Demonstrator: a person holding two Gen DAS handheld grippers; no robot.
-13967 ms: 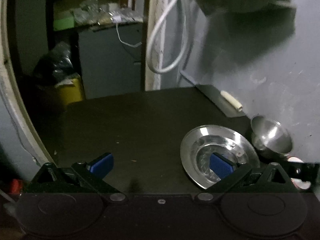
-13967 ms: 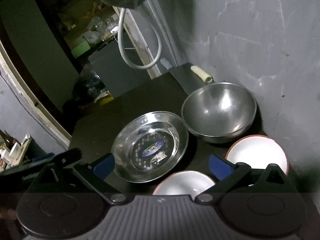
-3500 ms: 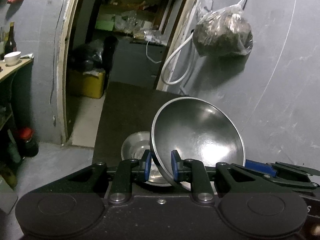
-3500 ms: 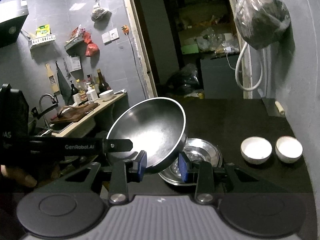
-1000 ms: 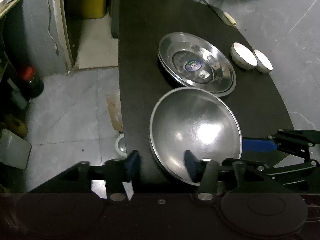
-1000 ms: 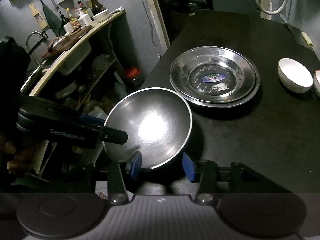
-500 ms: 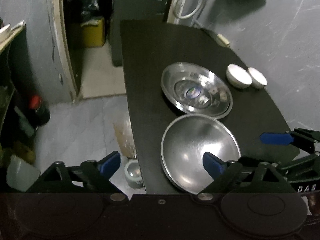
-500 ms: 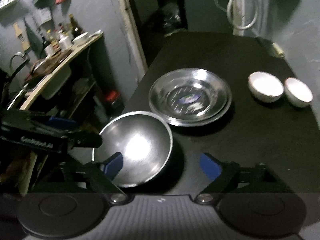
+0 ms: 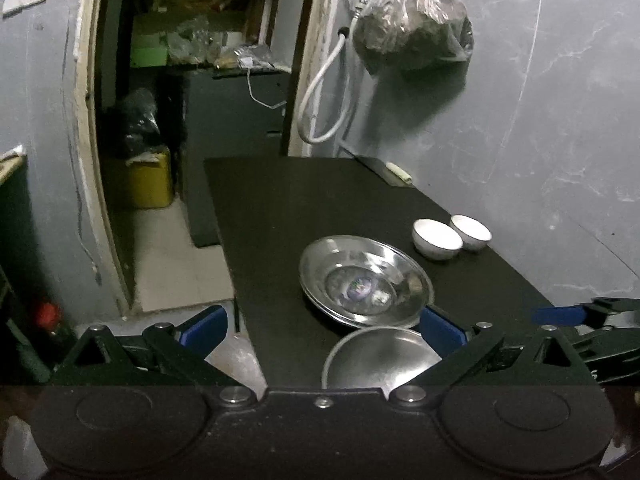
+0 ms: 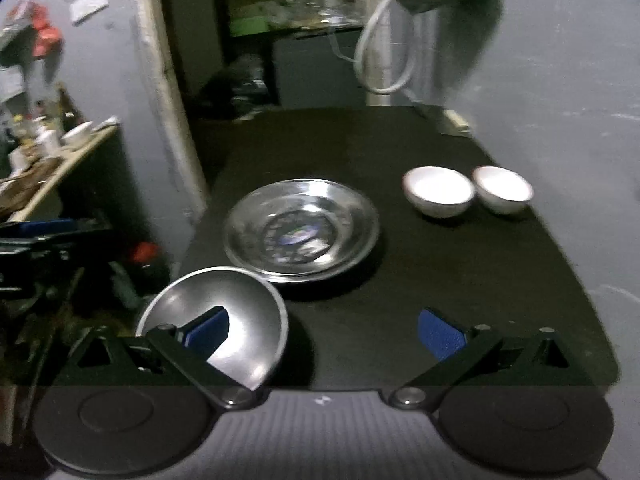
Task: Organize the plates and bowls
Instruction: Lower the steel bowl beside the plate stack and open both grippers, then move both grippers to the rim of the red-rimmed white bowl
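The steel bowl (image 10: 224, 320) sits on the black table (image 10: 460, 264) at its near edge, close to the near left corner, upright, touching no jaw. Judged from its position, it has been set down clear of the plates so each kind of dish gets its own spot. It is a deep, round, thin-walled bowl of polished metal with a bright glare patch inside.

Just beyond it, toward the middle of the table, lie the steel plates (image 10: 302, 228): wide, shallow, mirror-bright, apparently two nested, with a small label in the centre. The bowl's rim comes very near theirs; contact cannot be confirmed.

Toward the right edge stand two small white bowls (image 10: 438, 192) side by side, rims close or touching, glazed, with a darker rim line. They seem grouped as a pair, well apart from the steel items.

The left gripper (image 9: 320, 326) has just been opening and now stands fully spread, holding nothing; the steel bowl (image 9: 380, 360) lies below and between its blue-padded fingers, unpressed. The right gripper (image 10: 324, 330) has likewise just opened wide and is empty; its left finger overlaps the bowl in view only.

The table is matt black. Behind it is a grey plastered wall (image 9: 540, 140) with a hanging plastic bag (image 9: 412, 28).
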